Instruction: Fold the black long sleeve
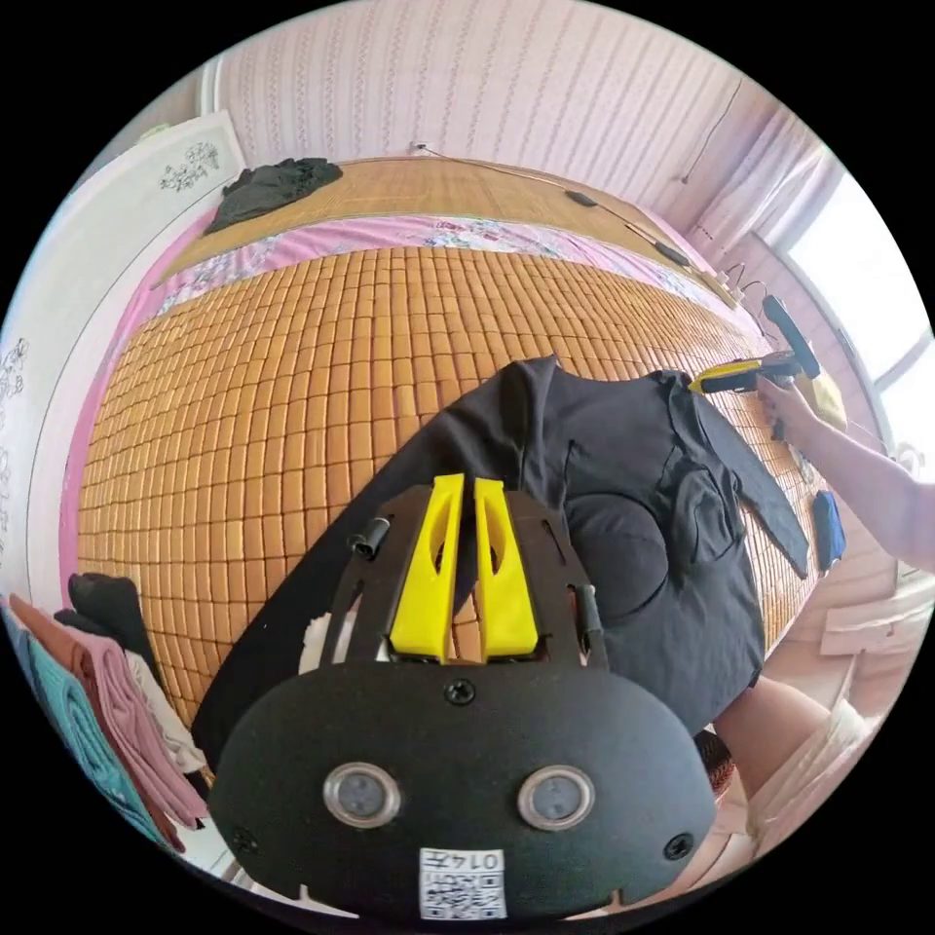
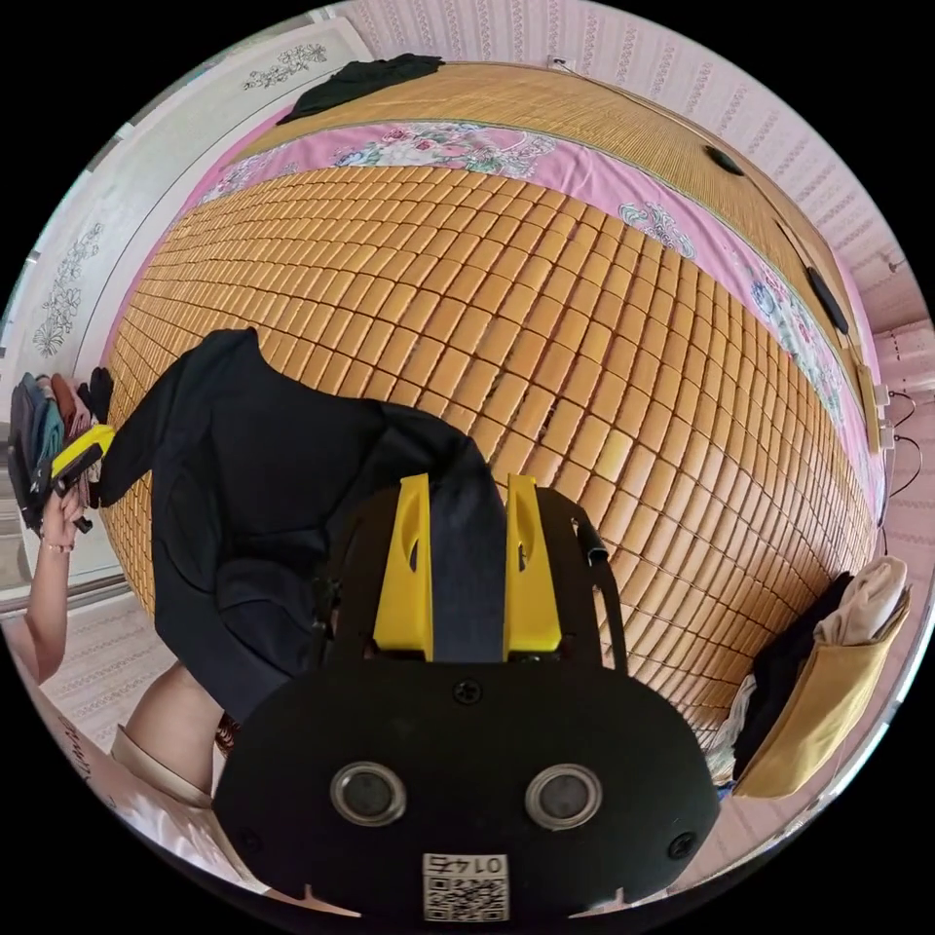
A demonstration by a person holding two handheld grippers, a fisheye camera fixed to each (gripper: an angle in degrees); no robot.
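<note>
The black long sleeve (image 1: 623, 487) was seen spread, rumpled, on the bamboo mat (image 1: 292, 390) of the bed, near the edge by the person's legs, part of it hanging over that edge. Its long axis was judged to run from one gripper to the other, a sleeve drawn out toward each.

In the right gripper view, the right gripper (image 2: 467, 545) was seen with a band of black cloth lying between its yellow fingers (image 2: 401, 575), which stood a little apart at either side of the band. They appeared closed on it, though the actual press of the pads was hidden under the cloth.

In the left gripper view, the left gripper (image 1: 466, 570) showed its fingers (image 1: 429, 575) nearly together, with a narrow slit between them through which mat could be seen near their base. The tips lay against black cloth, but whether any fabric was pinched there could not be told. The same gripper was also caught small at the rim of the right gripper view, too small to settle the matter.

The coming move was judged to turn on the garment lying stretched between the two grippers, each at one end. The collar and the hem were hard to make out among the dark folds, and the far sleeve end was masked by the other gripper.
</note>
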